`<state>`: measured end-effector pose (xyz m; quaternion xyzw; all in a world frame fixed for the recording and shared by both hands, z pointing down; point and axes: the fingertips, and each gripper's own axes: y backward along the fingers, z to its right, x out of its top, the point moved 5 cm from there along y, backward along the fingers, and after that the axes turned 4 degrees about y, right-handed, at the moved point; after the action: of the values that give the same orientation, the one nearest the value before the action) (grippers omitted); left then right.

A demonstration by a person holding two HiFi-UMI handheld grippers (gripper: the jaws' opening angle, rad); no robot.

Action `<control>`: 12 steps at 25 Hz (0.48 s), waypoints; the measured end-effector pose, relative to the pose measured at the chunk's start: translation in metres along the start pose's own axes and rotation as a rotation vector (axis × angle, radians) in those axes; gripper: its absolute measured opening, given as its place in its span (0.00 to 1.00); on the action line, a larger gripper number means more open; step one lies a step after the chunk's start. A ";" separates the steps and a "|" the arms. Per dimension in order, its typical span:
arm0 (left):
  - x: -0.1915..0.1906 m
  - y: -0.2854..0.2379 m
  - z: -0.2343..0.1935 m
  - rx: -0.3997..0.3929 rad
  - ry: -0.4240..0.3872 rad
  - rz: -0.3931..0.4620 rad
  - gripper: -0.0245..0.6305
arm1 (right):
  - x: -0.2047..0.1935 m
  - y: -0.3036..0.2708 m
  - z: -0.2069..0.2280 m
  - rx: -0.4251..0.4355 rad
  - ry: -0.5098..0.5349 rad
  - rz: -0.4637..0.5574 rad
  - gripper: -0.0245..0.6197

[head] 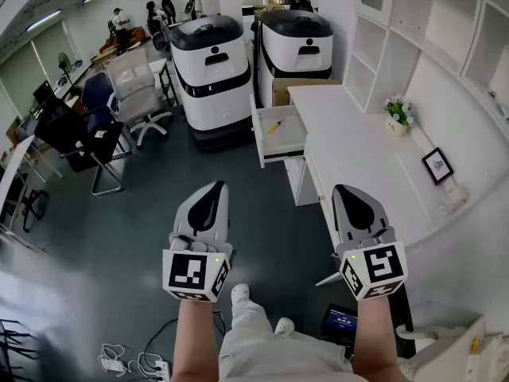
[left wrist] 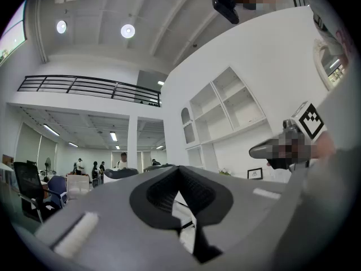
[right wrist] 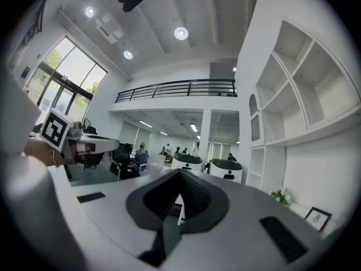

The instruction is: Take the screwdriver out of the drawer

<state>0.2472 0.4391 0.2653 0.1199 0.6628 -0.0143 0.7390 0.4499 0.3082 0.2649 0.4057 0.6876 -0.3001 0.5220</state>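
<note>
Open-plan office, grey-green floor (head: 262, 213), seen from above.

- Far left: office chairs (head: 95, 134) in a loose group, black, blue and pale.
- Left gripper (head: 211, 189): held forward over the floor, nose tilted a little upward. In its own view the jaws are closed together at the tips (left wrist: 179, 169), nothing between them, touching nothing. Its marker cube (head: 195, 273) sits at the near end, with the bare left forearm (head: 195, 341) running down to the lower edge.
- Centre, beyond the grippers: two white-and-black robot units (head: 211, 70), side by side.
- Drawer (head: 293, 142): white, pulled open from the left end of the desk, just right of the robot units.
- Screwdriver (head: 274, 126): yellow handle, lying slantwise inside the open drawer, well apart from both grippers.
- Right gripper (head: 343, 191): held level beside the left one, over the near edge of the desk. In its own view the jaws are pressed fully together (right wrist: 180, 173), empty and in contact with nothing. The bare right forearm (head: 374, 341) is behind it.
- Desk (head: 358, 150): long white top running along the right wall.
- Far right, on the desk: small potted plant (head: 397, 114) and black picture frame (head: 437, 165), with white shelves (head: 421, 22) above.
</note>
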 end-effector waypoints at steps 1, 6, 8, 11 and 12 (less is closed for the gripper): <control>0.000 0.000 -0.002 0.000 0.001 0.001 0.05 | 0.000 -0.001 0.000 -0.004 0.000 0.000 0.05; -0.001 -0.005 -0.015 -0.009 0.000 0.006 0.05 | 0.003 -0.011 -0.002 -0.020 0.000 -0.002 0.05; -0.002 -0.010 -0.025 -0.010 0.002 0.009 0.05 | 0.003 -0.020 -0.004 -0.024 0.005 -0.004 0.05; -0.006 -0.022 -0.039 -0.015 0.008 0.012 0.05 | 0.002 -0.035 -0.004 -0.034 0.004 -0.009 0.05; -0.007 -0.028 -0.044 -0.019 0.009 0.012 0.05 | 0.002 -0.041 -0.002 -0.040 -0.001 -0.008 0.05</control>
<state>0.1986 0.4195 0.2636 0.1170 0.6655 -0.0032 0.7372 0.4125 0.2902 0.2636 0.3923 0.6950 -0.2886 0.5290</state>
